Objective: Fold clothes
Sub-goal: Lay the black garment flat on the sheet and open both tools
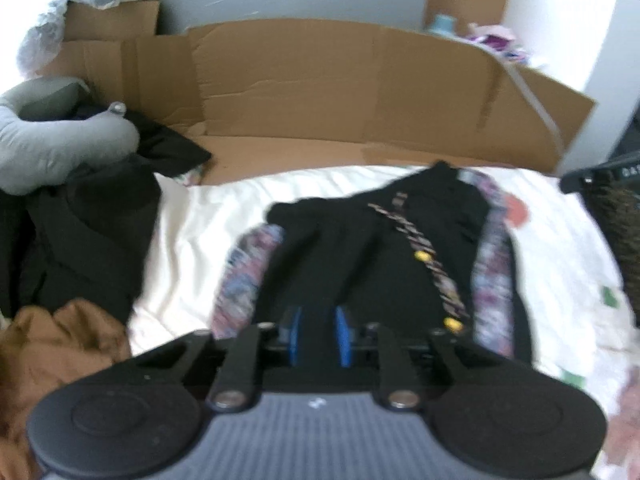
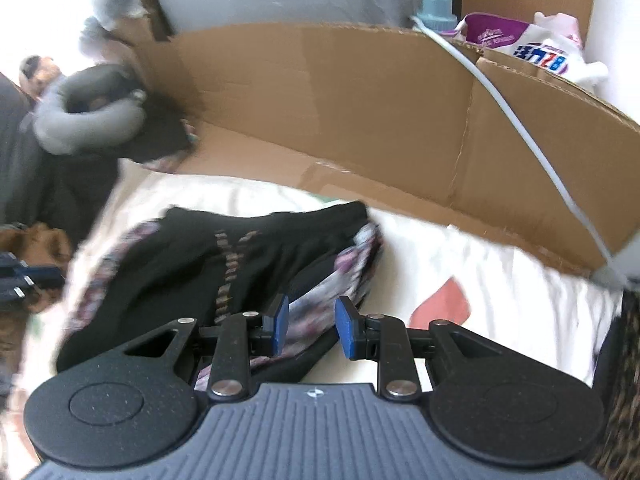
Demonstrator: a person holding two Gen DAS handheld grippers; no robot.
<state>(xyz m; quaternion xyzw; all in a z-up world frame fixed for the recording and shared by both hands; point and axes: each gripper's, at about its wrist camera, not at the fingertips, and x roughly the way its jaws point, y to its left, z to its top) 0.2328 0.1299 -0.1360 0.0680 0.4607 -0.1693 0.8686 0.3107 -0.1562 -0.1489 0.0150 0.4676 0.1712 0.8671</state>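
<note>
A pair of black shorts (image 1: pixel 360 256) with patterned side stripes and a striped drawstring with yellow tips lies on the white bedsheet (image 1: pixel 188 248). My left gripper (image 1: pixel 320 336) is open just above the near edge of the black cloth, blue pads apart. In the right wrist view the shorts (image 2: pixel 192 264) lie bunched, one patterned stripe folded over. My right gripper (image 2: pixel 310 322) is open above that patterned stripe (image 2: pixel 320 300), with cloth showing between the pads. Both views are blurred.
A pile of black clothes (image 1: pixel 80 232) with a grey neck pillow (image 1: pixel 52 140) lies at the left, a brown garment (image 1: pixel 60 352) in front of it. Flattened cardboard (image 1: pixel 340 92) lines the far side of the bed. A white cable (image 2: pixel 520 128) crosses it.
</note>
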